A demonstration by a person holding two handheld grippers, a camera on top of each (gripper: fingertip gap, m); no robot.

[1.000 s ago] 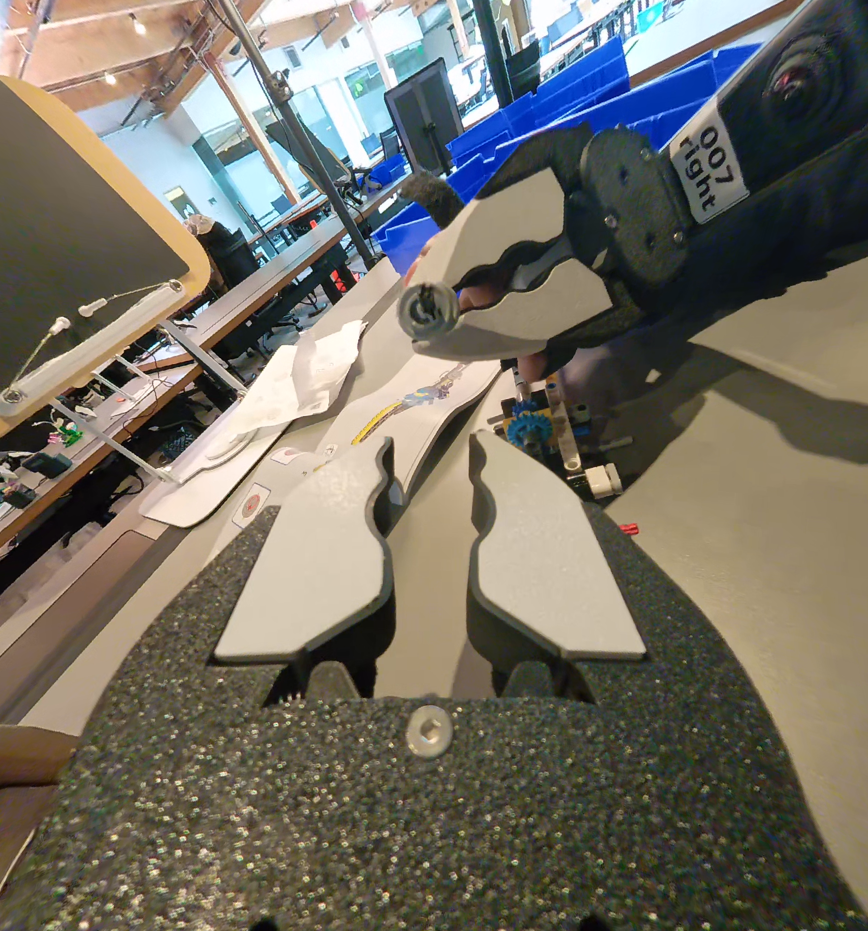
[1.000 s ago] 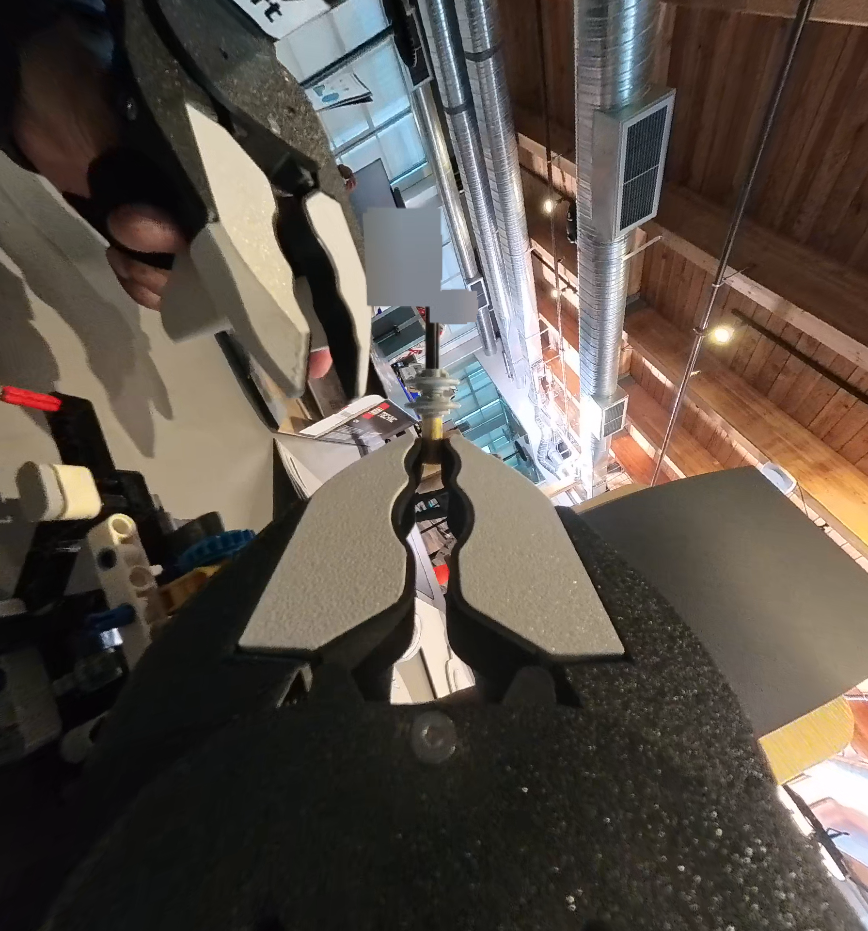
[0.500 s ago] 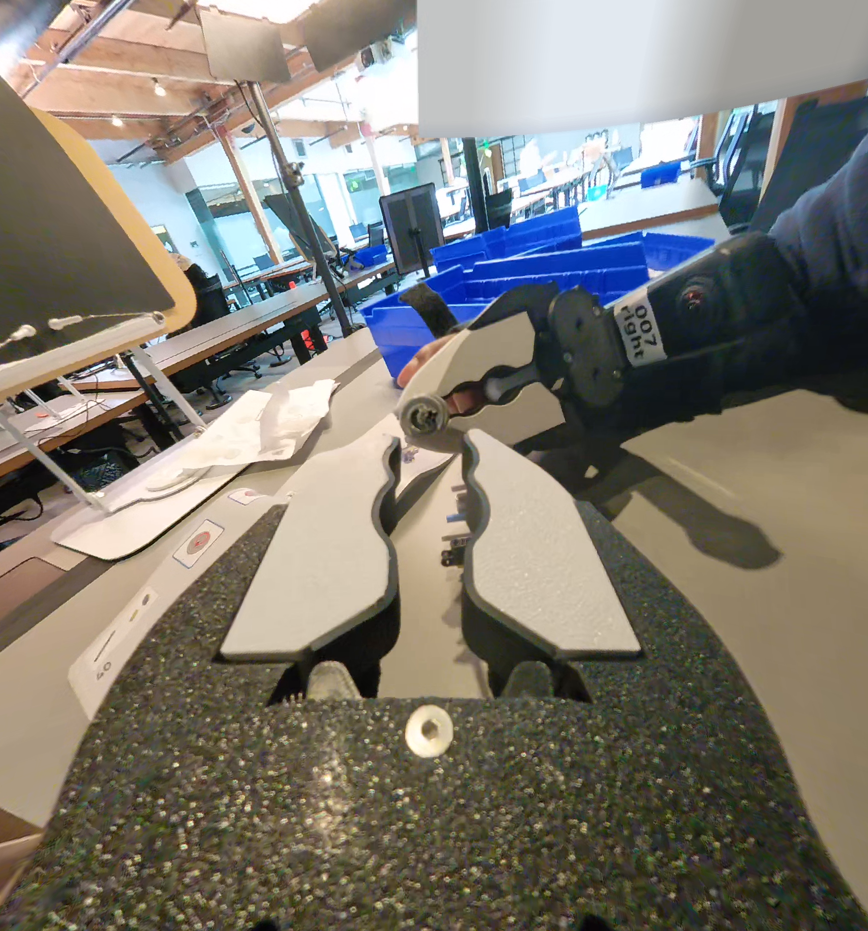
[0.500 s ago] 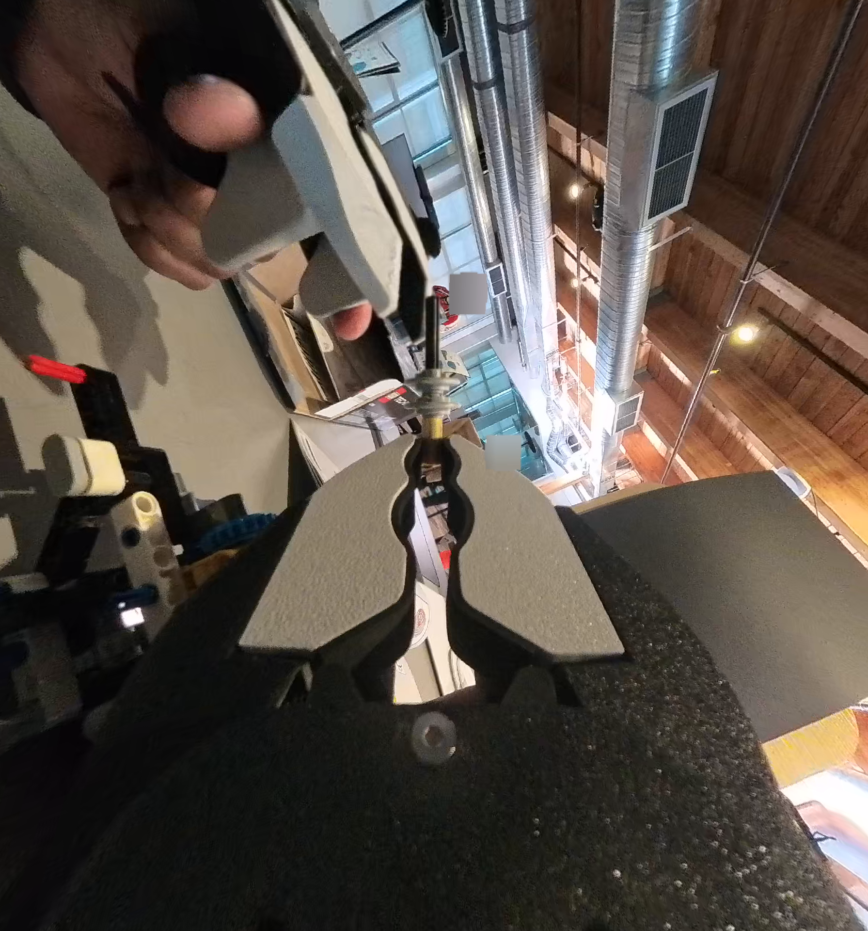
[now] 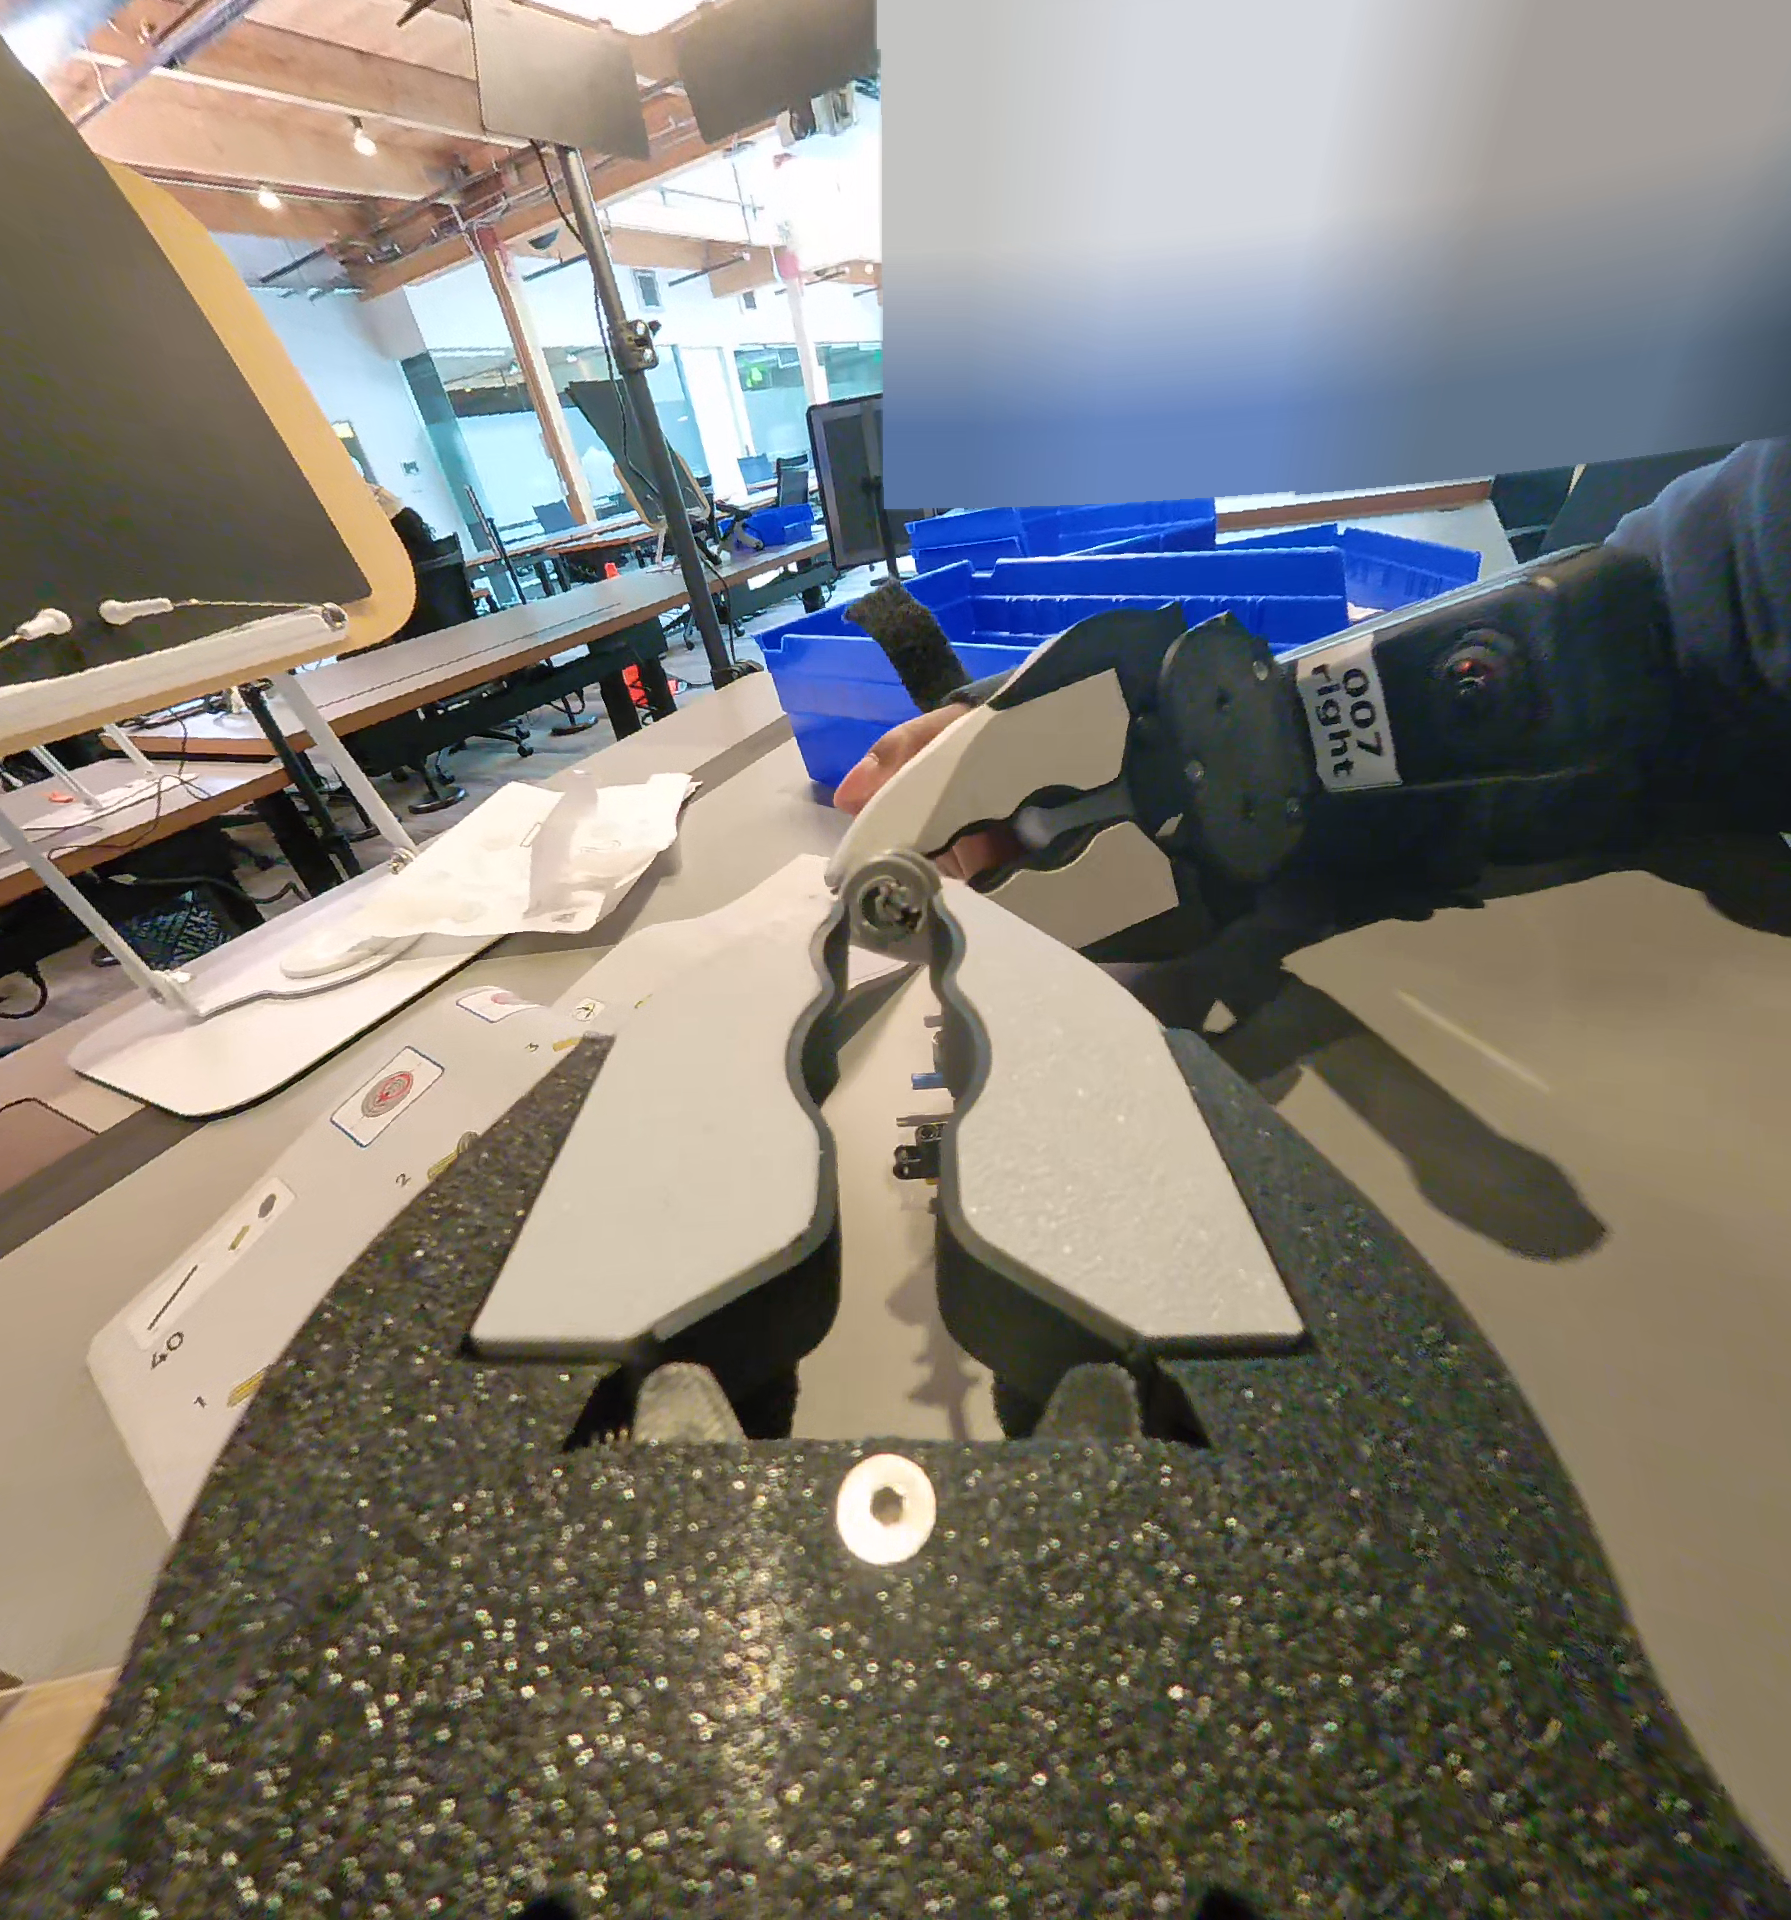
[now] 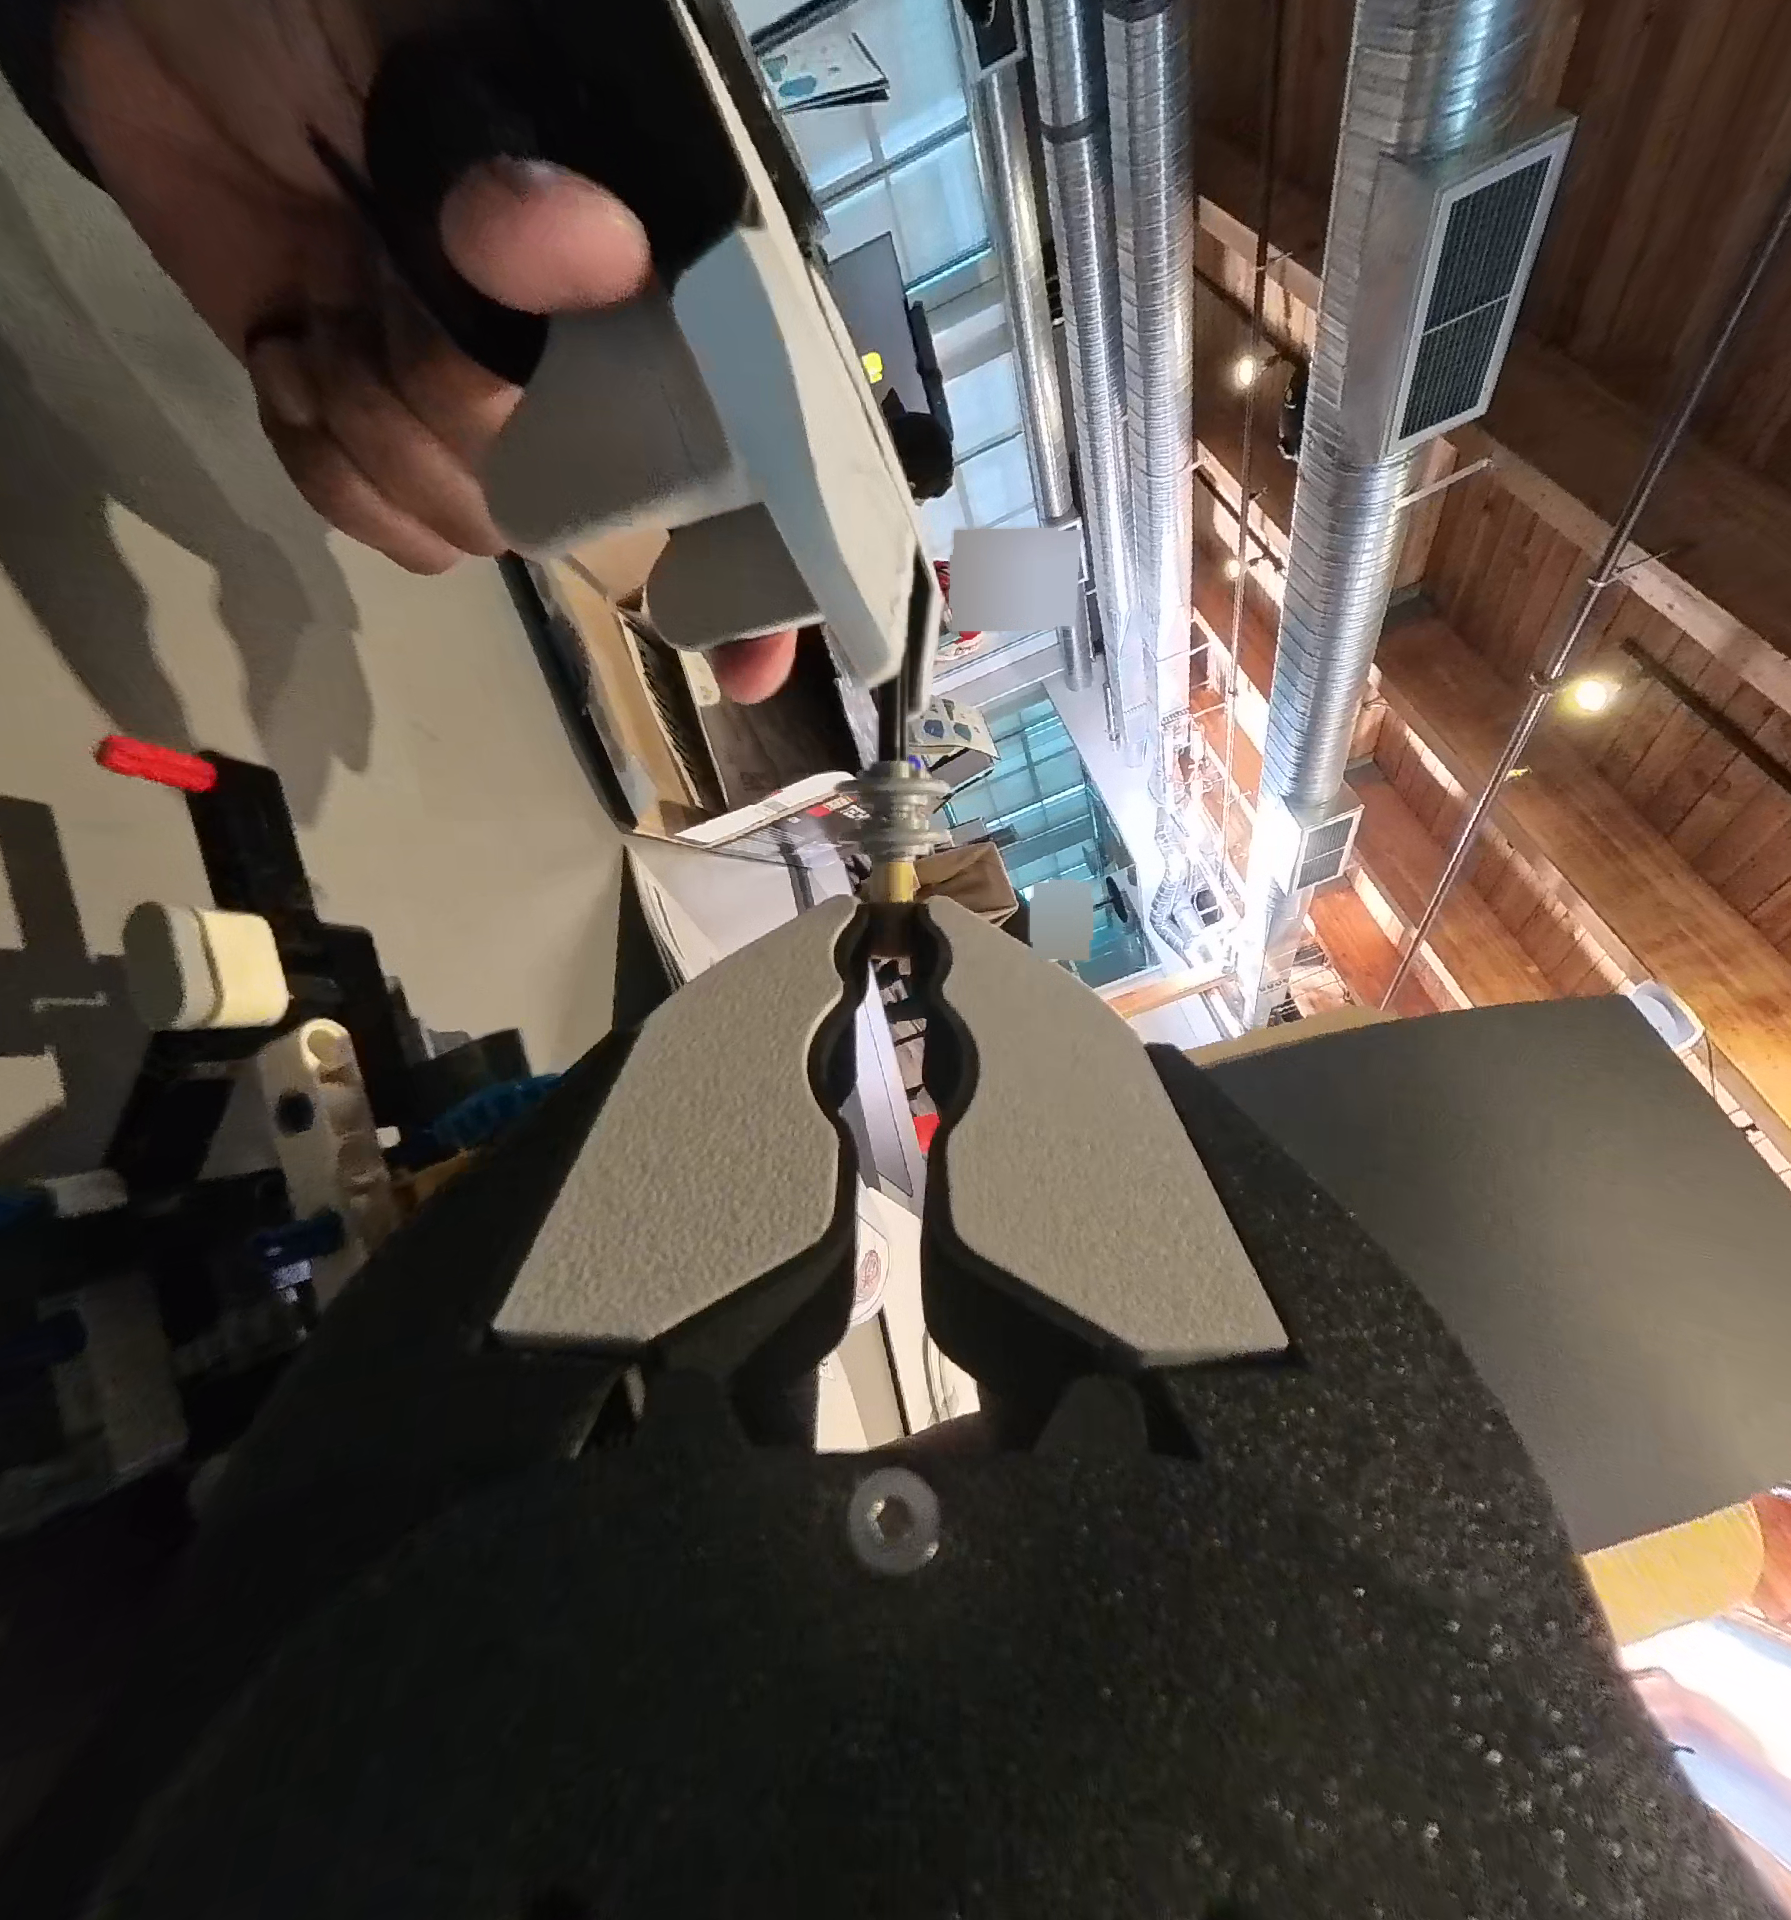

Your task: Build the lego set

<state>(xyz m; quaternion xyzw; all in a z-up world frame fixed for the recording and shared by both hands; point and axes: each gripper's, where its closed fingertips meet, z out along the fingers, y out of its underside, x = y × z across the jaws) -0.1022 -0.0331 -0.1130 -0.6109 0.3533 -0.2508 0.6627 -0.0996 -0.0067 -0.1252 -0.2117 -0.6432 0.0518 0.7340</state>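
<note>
My right gripper is shut on the tan end of a small axle assembly: a grey pulley on a thin black axle. The axle's far end runs in between the fingers of my left gripper. In the left wrist view my left gripper has its tips closed around the assembly, whose grey pulley shows end-on; the right gripper's fingers come in from the right. The partly built black, white and blue lego model with a red pin sits on the table below.
The grey table carries blue bins at the back, white plastic bags and a printed sheet at the left. A black board on a white stand rises at far left. My left and right fingertips are right by each other.
My left gripper moved up to the right gripper's axle assembly and its jaws closed from open onto it. The right gripper kept its hold.
</note>
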